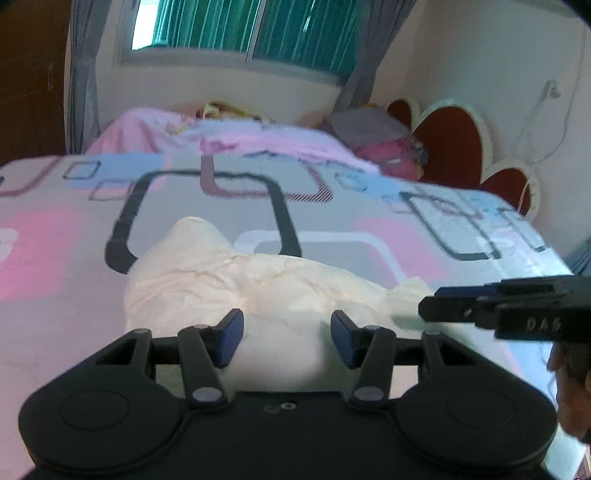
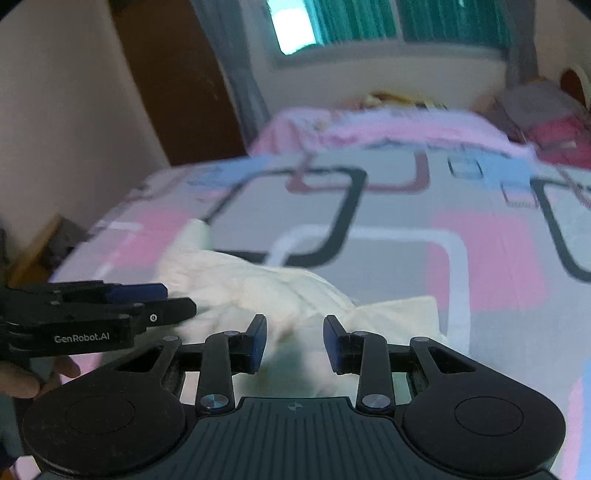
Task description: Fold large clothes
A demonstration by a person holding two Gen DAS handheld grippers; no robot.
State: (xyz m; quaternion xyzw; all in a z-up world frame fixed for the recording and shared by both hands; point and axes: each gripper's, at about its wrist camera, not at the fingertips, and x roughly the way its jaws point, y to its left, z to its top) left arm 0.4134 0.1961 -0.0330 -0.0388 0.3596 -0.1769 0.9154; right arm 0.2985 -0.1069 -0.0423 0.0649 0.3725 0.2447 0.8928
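A crumpled cream-white garment (image 1: 229, 280) lies on the patterned bed sheet (image 1: 332, 218). My left gripper (image 1: 288, 339) hovers over its near edge with the jaws half apart. Cloth shows through the gap, and the blue pads (image 1: 231, 339) do not visibly press it. From the right, the right gripper (image 1: 428, 302) reaches in, its tips at the garment's right corner. In the right wrist view, my right gripper (image 2: 295, 341) stands over the garment (image 2: 258, 288), jaws part-way apart and cloth seen between them. The left gripper (image 2: 181, 299) sits at the garment's left side.
A pink blanket (image 1: 258, 140) and pillows (image 1: 384, 147) lie at the far end of the bed. A red and white headboard (image 1: 450, 144) stands on the right, below a wall cable. A window with green curtains (image 1: 258, 33) is behind. A hand (image 2: 22, 380) holds the left gripper.
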